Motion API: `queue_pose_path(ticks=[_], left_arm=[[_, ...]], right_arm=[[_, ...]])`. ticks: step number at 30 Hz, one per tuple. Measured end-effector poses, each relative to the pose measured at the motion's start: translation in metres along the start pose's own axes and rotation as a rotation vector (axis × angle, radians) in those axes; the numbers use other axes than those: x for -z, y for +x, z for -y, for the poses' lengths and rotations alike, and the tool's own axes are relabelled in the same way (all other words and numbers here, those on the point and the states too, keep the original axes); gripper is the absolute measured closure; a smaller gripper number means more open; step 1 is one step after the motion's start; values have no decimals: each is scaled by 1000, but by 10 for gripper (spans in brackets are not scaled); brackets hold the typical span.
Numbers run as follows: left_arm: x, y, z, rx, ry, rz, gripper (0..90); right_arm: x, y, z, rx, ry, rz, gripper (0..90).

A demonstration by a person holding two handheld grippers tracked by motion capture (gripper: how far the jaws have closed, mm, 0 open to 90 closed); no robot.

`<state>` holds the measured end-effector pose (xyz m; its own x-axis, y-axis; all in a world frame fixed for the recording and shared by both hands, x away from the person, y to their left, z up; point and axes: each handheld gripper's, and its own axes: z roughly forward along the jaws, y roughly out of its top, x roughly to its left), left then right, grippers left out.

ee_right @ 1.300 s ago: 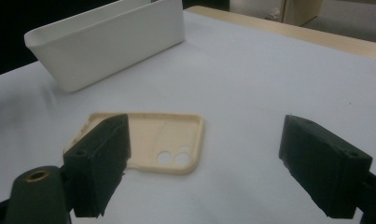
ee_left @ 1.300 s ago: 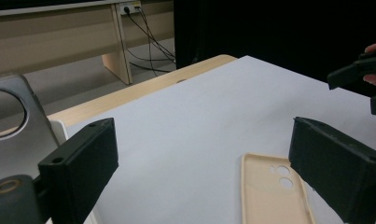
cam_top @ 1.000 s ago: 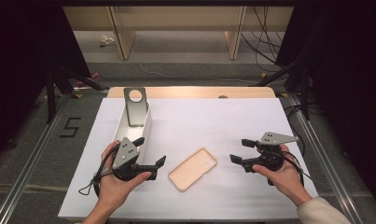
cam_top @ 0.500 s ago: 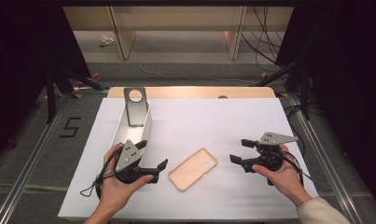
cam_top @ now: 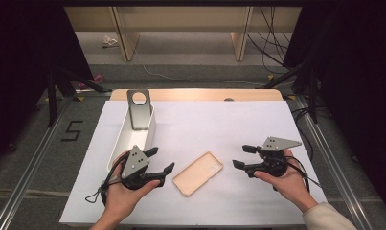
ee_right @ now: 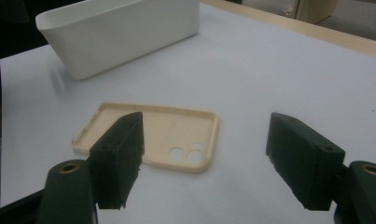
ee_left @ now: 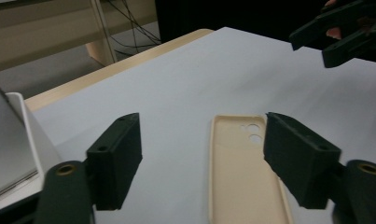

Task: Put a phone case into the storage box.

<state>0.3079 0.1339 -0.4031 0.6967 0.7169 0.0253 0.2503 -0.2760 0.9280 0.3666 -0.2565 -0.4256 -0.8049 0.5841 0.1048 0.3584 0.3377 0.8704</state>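
Both forearms come in from the near edge. The left hand (cam_top: 121, 196) holds the left gripper (cam_top: 160, 162) low, jaws spread wide and pointing forward and to the right. The right hand (cam_top: 286, 177) holds the right gripper (cam_top: 242, 156), jaws also wide apart, pointing left toward the other gripper. Nothing sits between either pair of jaws.
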Motion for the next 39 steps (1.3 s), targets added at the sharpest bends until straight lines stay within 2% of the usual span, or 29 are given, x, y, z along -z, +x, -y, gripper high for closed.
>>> queue_pose_path(ticks=[1,2,5,8,10,13,21,27,32,39], left_arm=[[0,-1,1,0,10,6,472],[-2,-3,2,6,41,10,548],[-8,-6,6,-4,128,-12,741],[-16,-8,13,-35,222,-49,839],[-20,-8,17,-45,267,-58,885],[-24,-8,22,-28,324,-49,895],[-45,-15,30,-10,458,-64,898],[-56,-14,36,9,524,-86,898],[-66,-12,42,-1,572,-102,898],[-74,-12,45,-21,609,-112,898]], right_arm=[[0,1,0,0,4,-3,292],[0,1,1,-3,3,-4,290],[1,1,0,-6,-1,1,289],[2,-1,0,-9,6,6,289],[2,-2,1,-12,11,8,289],[2,-2,1,-13,9,7,289],[2,-2,1,-15,7,0,288],[1,-1,1,-17,7,-1,286],[1,-2,1,-18,8,-1,285],[2,-1,1,-21,5,-3,282]])
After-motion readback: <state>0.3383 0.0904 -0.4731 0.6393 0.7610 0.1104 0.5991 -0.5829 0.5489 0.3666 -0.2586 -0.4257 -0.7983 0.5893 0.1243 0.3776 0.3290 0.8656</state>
